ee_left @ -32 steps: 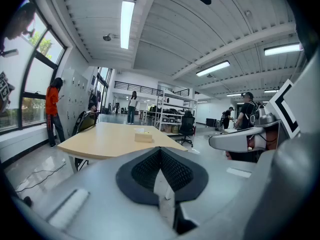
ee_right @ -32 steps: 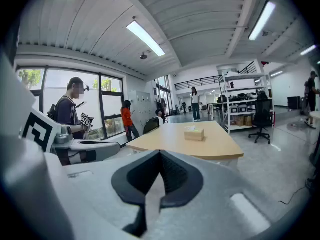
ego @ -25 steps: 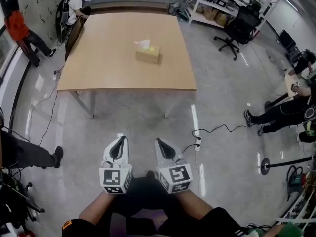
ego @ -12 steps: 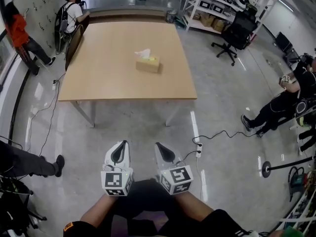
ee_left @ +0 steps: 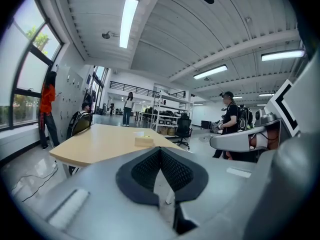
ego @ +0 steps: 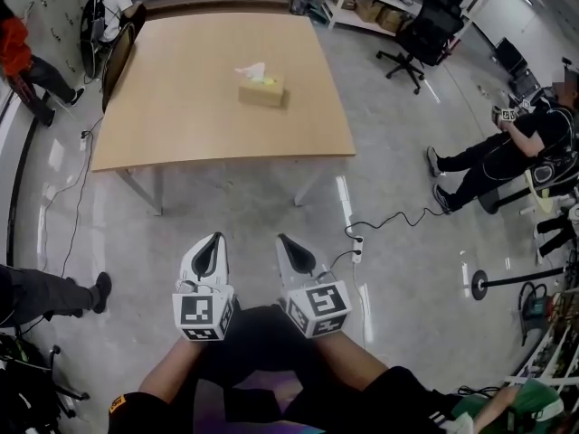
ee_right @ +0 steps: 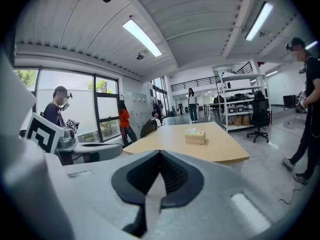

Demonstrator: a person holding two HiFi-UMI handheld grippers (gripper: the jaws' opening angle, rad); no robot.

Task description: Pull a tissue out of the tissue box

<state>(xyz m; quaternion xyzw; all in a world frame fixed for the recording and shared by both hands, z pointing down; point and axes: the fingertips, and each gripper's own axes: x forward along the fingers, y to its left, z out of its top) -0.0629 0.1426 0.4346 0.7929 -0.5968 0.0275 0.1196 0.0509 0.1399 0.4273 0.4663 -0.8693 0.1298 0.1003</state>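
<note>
I'm barely nearer: the tissue box [ego: 262, 93] on the bench [ego: 172, 116] stays well ahead of my left gripper [ego: 214, 242] and right gripper [ego: 285, 242], both jaws closed, empty

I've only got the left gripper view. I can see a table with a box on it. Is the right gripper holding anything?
Observer: No. The right gripper has its jaws shut with nothing between them.
Operator: The box is too small for me to make out. Is a tissue sticking out?
Observer: Yes. The head view shows a white tissue standing up from the top of the tissue box.
Operator: Anything on the floor on the way there?
Observer: A white power strip with a black cable lies on the floor, to the right of the right gripper and short of the table.
</note>
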